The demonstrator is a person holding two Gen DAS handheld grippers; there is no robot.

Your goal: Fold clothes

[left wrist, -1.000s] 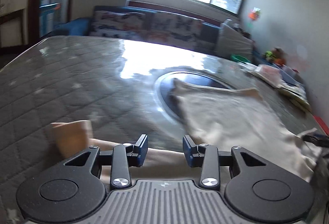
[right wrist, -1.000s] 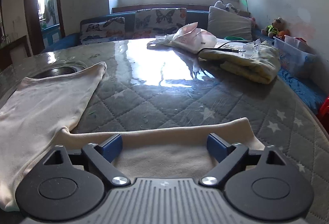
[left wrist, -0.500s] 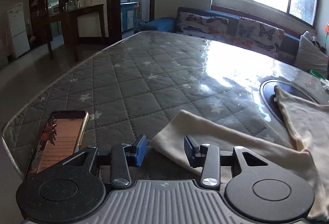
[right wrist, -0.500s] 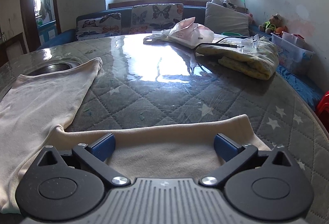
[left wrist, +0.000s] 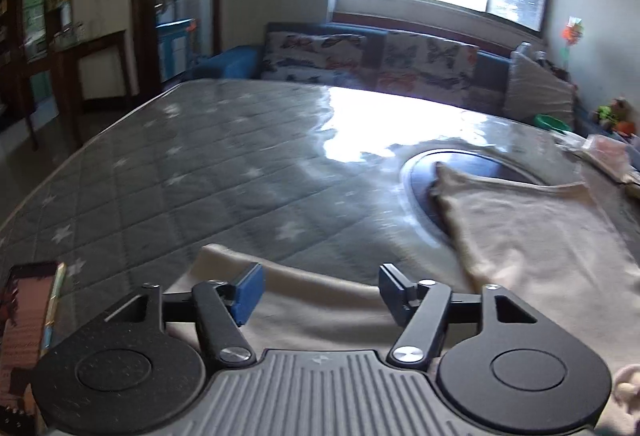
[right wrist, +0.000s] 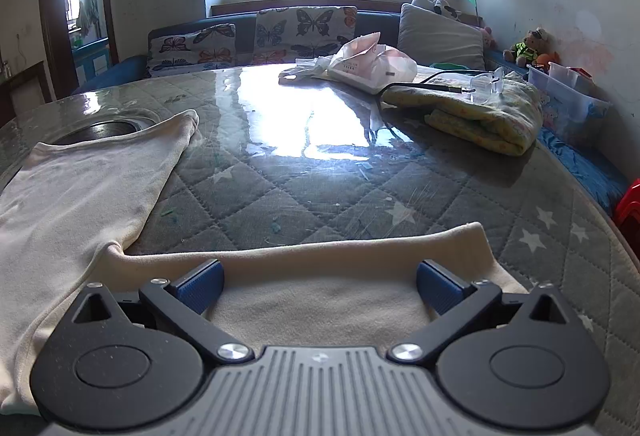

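Observation:
A cream long-sleeved garment (right wrist: 80,176) lies flat on the grey quilted table (right wrist: 320,188) under clear plastic. Its right sleeve (right wrist: 320,276) stretches across the near edge under my right gripper (right wrist: 320,286), which is wide open above it. In the left wrist view the garment's body (left wrist: 540,228) lies to the right and its left sleeve (left wrist: 304,292) runs under my left gripper (left wrist: 318,294), which is open with the sleeve between the blue pads (left wrist: 248,292). Nothing is gripped.
A phone (left wrist: 28,320) lies at the table's near left corner. A dark round recess (left wrist: 472,168) sits under the garment's far end. A folded yellow blanket (right wrist: 480,112) with glasses and a white plastic bag (right wrist: 372,62) lie at the far right. A sofa stands behind.
My left gripper has swung back to the right and opened wider over the left sleeve. My right gripper has opened slightly wider and stays over the right sleeve.

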